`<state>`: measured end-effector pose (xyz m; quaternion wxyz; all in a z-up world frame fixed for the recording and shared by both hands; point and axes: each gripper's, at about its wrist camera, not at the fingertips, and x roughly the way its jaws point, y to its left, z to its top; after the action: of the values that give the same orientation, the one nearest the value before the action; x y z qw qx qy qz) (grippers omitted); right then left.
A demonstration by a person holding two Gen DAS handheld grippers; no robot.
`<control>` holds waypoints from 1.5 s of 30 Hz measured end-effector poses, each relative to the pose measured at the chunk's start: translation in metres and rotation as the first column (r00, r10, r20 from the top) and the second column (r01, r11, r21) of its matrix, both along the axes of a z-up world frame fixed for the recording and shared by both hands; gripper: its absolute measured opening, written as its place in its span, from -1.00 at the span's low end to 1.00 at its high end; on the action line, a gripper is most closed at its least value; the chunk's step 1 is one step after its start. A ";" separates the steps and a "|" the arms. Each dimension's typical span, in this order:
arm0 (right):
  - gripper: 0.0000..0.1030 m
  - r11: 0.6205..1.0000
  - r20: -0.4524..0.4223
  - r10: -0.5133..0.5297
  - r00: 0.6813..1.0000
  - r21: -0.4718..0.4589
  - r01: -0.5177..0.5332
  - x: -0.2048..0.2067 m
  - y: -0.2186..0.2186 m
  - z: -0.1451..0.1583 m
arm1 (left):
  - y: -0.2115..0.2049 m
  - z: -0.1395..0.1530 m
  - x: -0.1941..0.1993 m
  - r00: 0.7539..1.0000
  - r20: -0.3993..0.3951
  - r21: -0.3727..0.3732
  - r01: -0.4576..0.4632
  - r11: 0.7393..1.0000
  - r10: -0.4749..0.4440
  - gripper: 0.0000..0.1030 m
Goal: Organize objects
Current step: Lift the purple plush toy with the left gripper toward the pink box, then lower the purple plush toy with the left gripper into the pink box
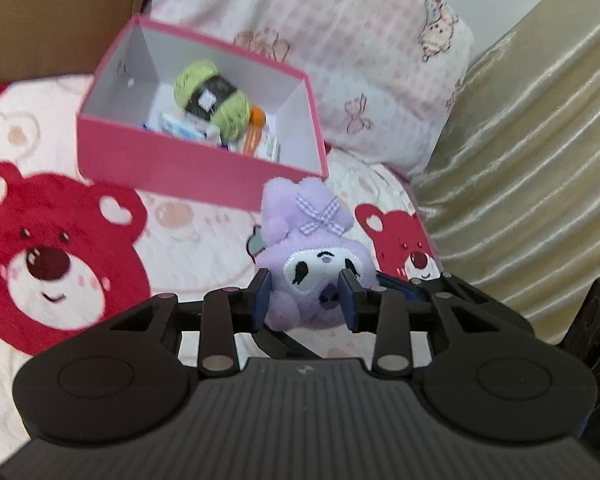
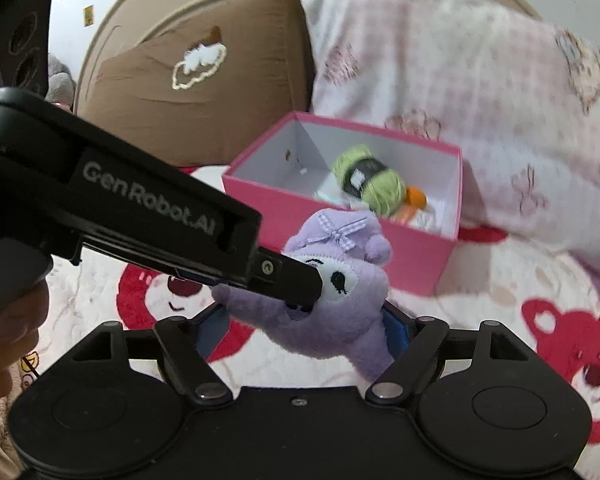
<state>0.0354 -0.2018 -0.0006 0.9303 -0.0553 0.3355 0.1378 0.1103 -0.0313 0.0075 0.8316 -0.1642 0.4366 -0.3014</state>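
The left gripper (image 1: 306,296) has its blue pads pressed into the sides of a purple plush toy (image 1: 312,264), clamping it around the face. The right gripper (image 2: 306,322) is spread wider; the toy's body sits between its fingers, and whether they press on it cannot be told. Only the right wrist view shows the left gripper from outside, reaching in from the left with its fingertip against the toy's white face, and the toy's arm hanging below it. The toy is held just in front of a pink box (image 1: 196,168), on the near side. Inside the box lie a green yarn ball (image 1: 212,100), something orange (image 1: 257,115) beside it, and small cartons. Behind the box rests a pink-patterned pillow (image 1: 340,40); the right wrist view adds a brown cushion (image 2: 196,92) behind the box to the left. Under the box spreads a red-bear blanket (image 1: 60,264).
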 end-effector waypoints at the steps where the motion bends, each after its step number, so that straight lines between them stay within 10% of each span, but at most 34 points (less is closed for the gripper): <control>1: 0.60 1.000 0.008 0.006 1.000 -0.006 -0.006 0.000 0.003 0.003 | 0.002 0.003 -0.002 1.000 0.013 0.003 -0.004 1.000 0.004 -0.33; 34: 0.65 0.999 0.110 -0.042 0.993 0.007 0.041 0.049 0.020 0.037 | 0.017 0.036 0.055 0.994 0.098 -0.075 -0.038 0.996 0.045 -0.31; 45: 0.61 0.992 0.001 -0.074 0.997 0.099 0.074 0.110 -0.017 0.050 | -0.013 0.026 0.125 0.998 0.055 -0.127 -0.036 0.991 0.043 -0.31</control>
<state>0.1457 -0.2185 0.0491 0.9371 0.0031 0.3280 0.1196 0.2351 -0.0448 0.0332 0.8376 -0.2160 0.3893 -0.3165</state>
